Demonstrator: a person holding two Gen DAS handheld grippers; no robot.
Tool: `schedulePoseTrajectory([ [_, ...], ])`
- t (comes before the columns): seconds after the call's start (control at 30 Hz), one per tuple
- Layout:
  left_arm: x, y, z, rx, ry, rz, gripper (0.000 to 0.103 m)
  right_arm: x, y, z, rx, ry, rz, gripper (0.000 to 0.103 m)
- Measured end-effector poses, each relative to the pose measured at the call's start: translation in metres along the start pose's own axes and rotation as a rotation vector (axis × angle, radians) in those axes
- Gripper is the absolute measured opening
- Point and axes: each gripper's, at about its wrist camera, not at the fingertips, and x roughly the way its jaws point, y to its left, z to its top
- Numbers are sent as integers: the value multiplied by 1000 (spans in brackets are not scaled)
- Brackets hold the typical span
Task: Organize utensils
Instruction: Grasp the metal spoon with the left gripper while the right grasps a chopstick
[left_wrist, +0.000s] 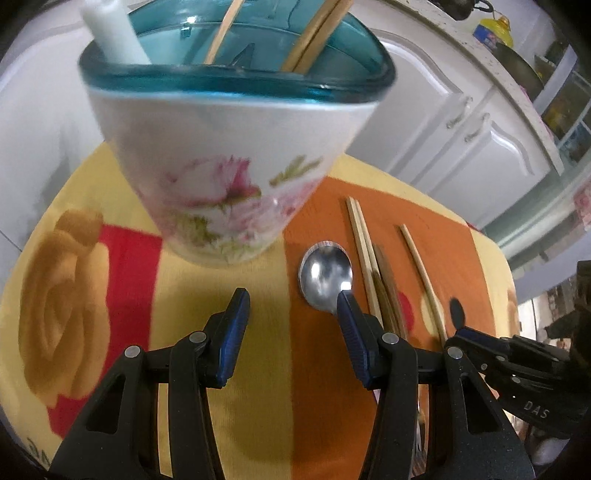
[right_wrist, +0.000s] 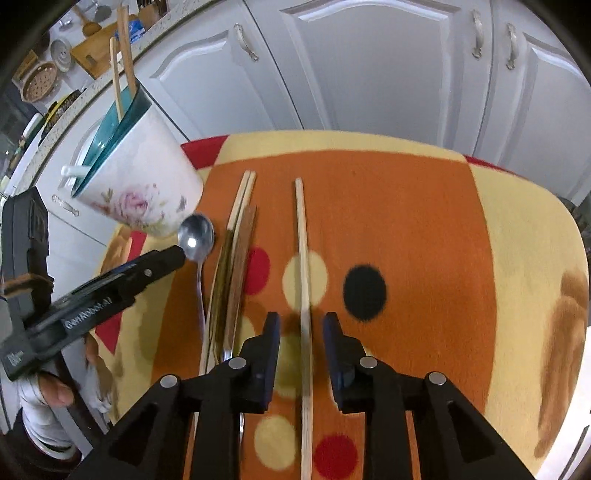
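Note:
A white floral holder with a teal rim stands on the cloth and holds several chopsticks and a white handle; it also shows in the right wrist view. A metal spoon lies beside it, also seen from the right. A bundle of chopsticks lies right of the spoon. A single chopstick lies apart. My left gripper is open and empty, its right finger by the spoon bowl. My right gripper is open, with its fingers either side of the single chopstick.
A colourful cloth with dots and rose prints covers the small table. White cabinet doors stand close behind it. A counter with kitchen items runs at the far left.

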Motion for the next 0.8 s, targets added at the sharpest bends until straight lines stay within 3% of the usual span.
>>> schedulePoseTrajectory([
  [0.2,10,-2,6,-9,-31,11,48,17,8,35,-33,-26,-15,23],
  [0.23,10,-3,6,-9,-33,9,41,19,8,37,-33,-21,-17,23],
  [0.27,12,-4,7,-10,-30,4,25,25,8,41,-34,-8,-21,17],
  [0.33,14,-5,8,-12,-16,-23,11,30,10,43,-46,-10,-40,9],
  [0.53,1,9,-3,-1,36,-94,5,16,6,20,-61,38,-22,5],
  [0.67,-12,21,-13,-3,52,-99,6,10,7,5,-78,52,-25,5],
  [0.8,-16,20,-13,-17,51,-99,5,15,7,15,-46,33,-30,19],
])
